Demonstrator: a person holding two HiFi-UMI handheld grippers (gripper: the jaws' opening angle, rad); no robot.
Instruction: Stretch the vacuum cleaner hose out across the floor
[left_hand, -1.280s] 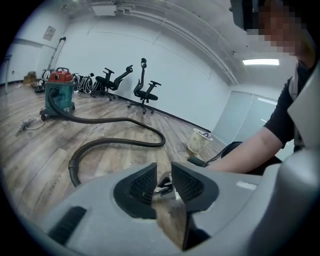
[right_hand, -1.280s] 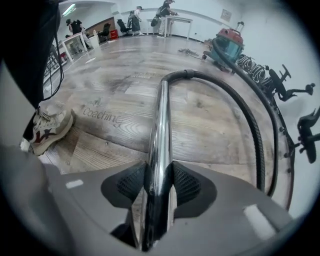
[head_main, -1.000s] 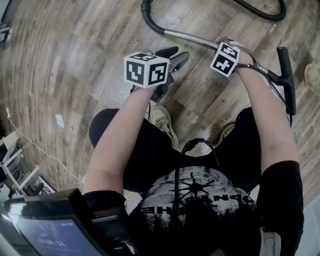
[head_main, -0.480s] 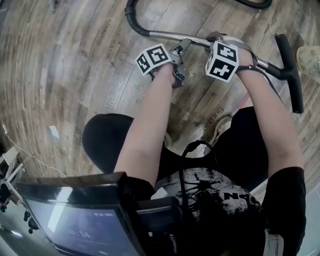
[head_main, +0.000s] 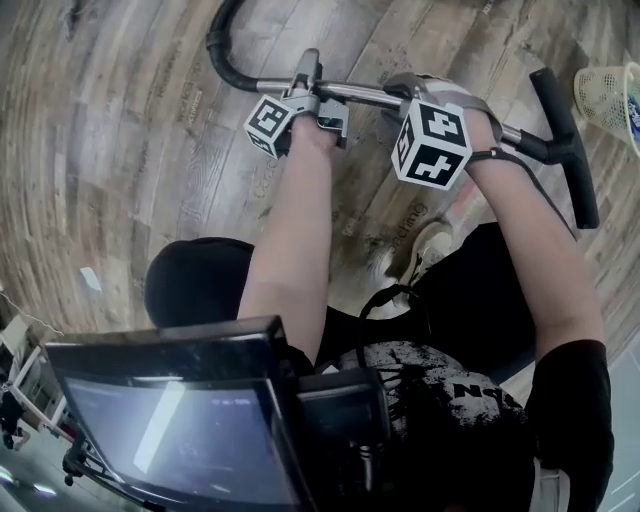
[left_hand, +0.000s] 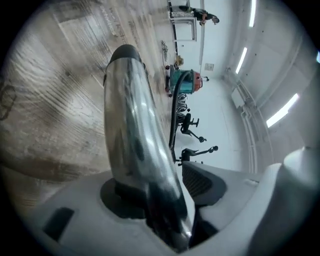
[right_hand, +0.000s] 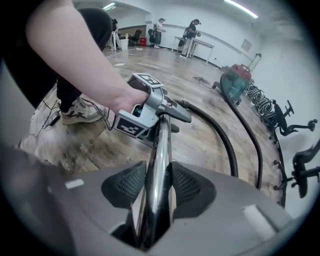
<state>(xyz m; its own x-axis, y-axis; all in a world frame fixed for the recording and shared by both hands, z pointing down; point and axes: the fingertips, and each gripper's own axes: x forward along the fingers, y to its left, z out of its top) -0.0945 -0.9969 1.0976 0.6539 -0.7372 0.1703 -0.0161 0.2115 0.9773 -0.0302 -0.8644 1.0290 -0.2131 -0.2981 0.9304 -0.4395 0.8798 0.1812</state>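
My right gripper (right_hand: 158, 180) clamps the chrome vacuum tube (head_main: 362, 94), likely stiff and slippery. My left gripper (head_main: 307, 80), jaws just opening wide, straddles it ungripped beside the flexible black hose (head_main: 222, 55).

- Black hose (head_main: 213, 55): cut off by the top edge of the head view; far end not shown.
- Mesh basket (head_main: 605, 95): cut by the right edge.
- Distant people (right_hand: 192, 31): too small for detail.
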